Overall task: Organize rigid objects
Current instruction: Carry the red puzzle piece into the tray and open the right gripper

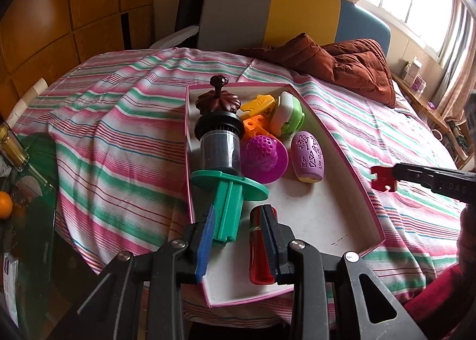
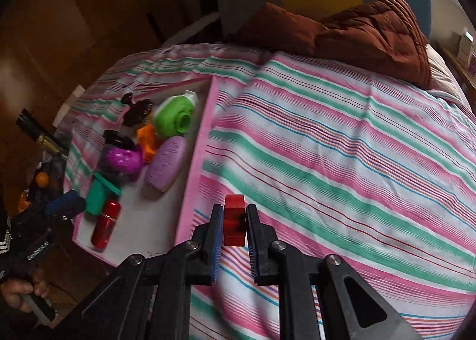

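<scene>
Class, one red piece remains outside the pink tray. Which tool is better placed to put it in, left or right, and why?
Right. The right tool already grips the red piece just beside the pink tray. The left tool hangs open over the tray's near end, between the green part and the red cylinder.

A red notched plastic piece (image 2: 235, 221), upright, sits pinched between my right fingers above the striped cloth, just outside the pink-rimmed white tray (image 1: 321, 215), where a green flanged spool (image 1: 229, 206) and a red cylinder (image 1: 258, 253) lie near purple, orange and green toys.
</scene>
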The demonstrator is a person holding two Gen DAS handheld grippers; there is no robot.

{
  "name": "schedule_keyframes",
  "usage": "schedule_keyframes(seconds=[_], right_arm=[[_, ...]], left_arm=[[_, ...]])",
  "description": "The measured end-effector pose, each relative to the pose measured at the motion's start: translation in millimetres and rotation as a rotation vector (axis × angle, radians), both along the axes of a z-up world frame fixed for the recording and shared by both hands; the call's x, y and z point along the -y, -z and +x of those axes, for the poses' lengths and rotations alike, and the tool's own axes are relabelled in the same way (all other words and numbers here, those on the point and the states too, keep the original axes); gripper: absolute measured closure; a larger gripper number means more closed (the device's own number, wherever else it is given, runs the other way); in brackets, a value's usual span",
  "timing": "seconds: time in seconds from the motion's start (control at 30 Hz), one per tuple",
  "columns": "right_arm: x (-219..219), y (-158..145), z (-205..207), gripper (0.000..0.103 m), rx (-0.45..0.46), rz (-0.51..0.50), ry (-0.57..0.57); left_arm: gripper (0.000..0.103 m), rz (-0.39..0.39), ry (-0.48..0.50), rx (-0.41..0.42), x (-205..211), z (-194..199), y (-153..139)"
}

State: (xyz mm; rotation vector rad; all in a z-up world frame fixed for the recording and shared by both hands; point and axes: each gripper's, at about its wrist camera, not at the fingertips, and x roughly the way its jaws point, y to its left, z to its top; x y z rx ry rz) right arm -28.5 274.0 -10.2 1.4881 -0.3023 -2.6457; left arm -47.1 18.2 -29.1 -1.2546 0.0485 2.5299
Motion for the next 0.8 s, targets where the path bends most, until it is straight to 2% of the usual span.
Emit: schedule_keyframes(seconds=[0.2, 0.33, 0.5, 0.63, 0.73, 0.77, 0.8], right_arm=[[48.8, -1.4, -14.2, 0.088, -0.007, -0.028, -0.102], [66.8, 0.0, -18.0, 0.094, -0.026, 0.008, -0.132], [60.8, 4.1, -24.4, 0.095, -0.007, -0.059, -0.12], [47.4, -5.0, -21.0, 0.095, -0.037, -0.103, -0.096], [27.6, -11.4, -14.6, 0.095, -0.054, -0.077, -0.034], [20.8, -10.2, -13.3, 0.093, -0.045, -0.068, -0.013], [13.2, -7.0, -11.7, 0.085, -0.026, -0.074, 0.007]], left_arm=[[0.071, 0.008, -0.013, 0.006, 5.0, -1.7, 2.1], [0.071, 0.012, -0.029, 0.015, 11.9, -3.5, 4.8], [0.071, 0.02, -0.041, 0.022, 15.5, -6.1, 6.5], [0.069, 0.029, -0.044, 0.019, 17.0, -6.7, 5.4], [0.067, 0.036, -0.043, 0.017, 17.5, -6.6, 4.8], [0.067, 0.038, -0.044, 0.018, 17.4, -6.5, 5.2], [0.067, 0.039, -0.044, 0.019, 17.2, -6.7, 5.6]])
